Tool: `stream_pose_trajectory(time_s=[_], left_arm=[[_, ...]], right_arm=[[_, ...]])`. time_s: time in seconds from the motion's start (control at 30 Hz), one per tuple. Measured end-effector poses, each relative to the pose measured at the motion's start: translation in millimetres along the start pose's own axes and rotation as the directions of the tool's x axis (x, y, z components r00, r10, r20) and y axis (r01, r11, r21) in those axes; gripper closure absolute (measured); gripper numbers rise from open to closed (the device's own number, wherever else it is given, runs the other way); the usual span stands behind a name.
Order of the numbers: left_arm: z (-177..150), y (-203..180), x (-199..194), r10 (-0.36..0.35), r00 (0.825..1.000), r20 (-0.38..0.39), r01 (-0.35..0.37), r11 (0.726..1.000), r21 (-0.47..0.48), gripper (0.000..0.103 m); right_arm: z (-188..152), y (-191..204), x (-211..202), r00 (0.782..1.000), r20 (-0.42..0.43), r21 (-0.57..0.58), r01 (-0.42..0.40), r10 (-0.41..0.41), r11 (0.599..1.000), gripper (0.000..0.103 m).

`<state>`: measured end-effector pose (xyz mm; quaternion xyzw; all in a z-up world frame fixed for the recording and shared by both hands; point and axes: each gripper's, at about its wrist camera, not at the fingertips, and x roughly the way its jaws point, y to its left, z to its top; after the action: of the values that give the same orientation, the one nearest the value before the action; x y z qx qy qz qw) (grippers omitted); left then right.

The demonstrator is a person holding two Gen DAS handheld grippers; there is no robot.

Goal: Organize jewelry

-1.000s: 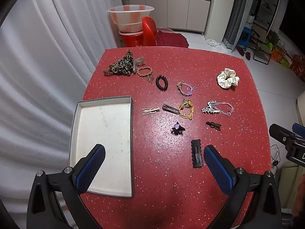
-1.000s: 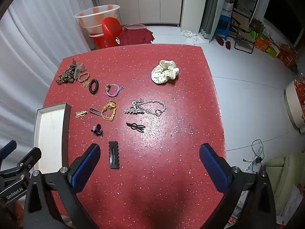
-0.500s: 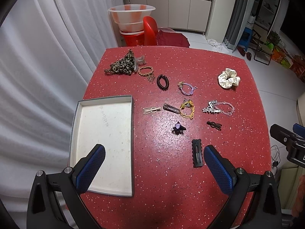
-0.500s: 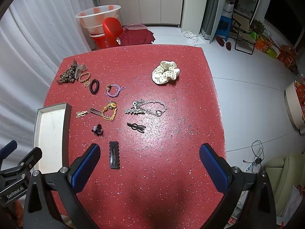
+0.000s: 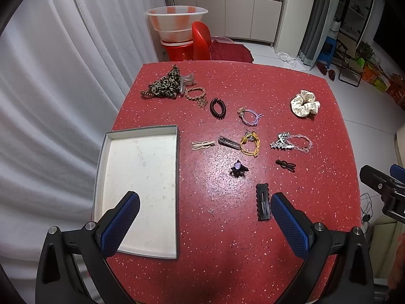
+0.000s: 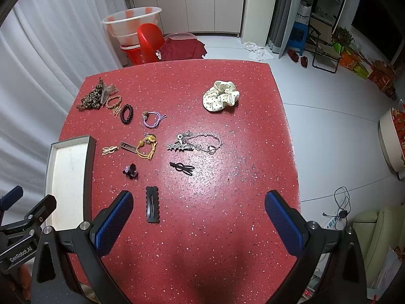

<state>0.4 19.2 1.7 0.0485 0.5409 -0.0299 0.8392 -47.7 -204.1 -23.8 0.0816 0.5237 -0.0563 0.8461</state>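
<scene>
- The jewelry and hair pieces all lie loose on the red table [image 5: 253, 253]; by my judgement the sorting has not begun, since the grey tray [image 5: 100, 177] holds nothing.
- The tray sits under and ahead of the left gripper [image 5: 205, 217], beneath its left finger; in the right wrist view it lies beyond the right gripper [image 6: 198, 215], off to its left.
- The left gripper is spread wide and carries nothing; the right gripper is likewise wide apart and unloaded.
- Nearest piece: one black scalloped snap clip [image 5: 262, 205], just beside the left gripper's right fingertip and just ahead of the right gripper's left fingertip.
- Further ahead of both grippers: one small dark claw clip [image 5: 238, 168] and one black slim clip [image 5: 285, 165].
- Beyond those, a row: one beige bunny clip [image 5: 202, 145], one dark flat clip [image 5: 229, 142], one yellow tie [image 5: 249, 140], and one silver star chain [image 5: 291, 143].
- Further still: one purple tie [image 5: 249, 117], one dark spiral tie [image 5: 217, 108], one braided tan band [image 5: 195, 93].
- At the far left, one leopard scrunchie [image 5: 163, 86] with a clear claw clip [image 5: 186, 82] touching it; far right, well apart, one cream scrunchie [image 5: 305, 103].
- That makes thirteen pieces counted, all left to move.
</scene>
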Motion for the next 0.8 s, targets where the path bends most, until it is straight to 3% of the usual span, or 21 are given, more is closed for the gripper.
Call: stream_pose_trajectory(time_s=[0.8], left_arm=[[-3.2,0.0,-1.9,0.005,1.000,0.000,-0.005,1.000,-0.004,0.000]], right_arm=[[-1.1,0.5,0.6,1.000,0.000,0.000,0.000,0.000,1.000,0.000]])
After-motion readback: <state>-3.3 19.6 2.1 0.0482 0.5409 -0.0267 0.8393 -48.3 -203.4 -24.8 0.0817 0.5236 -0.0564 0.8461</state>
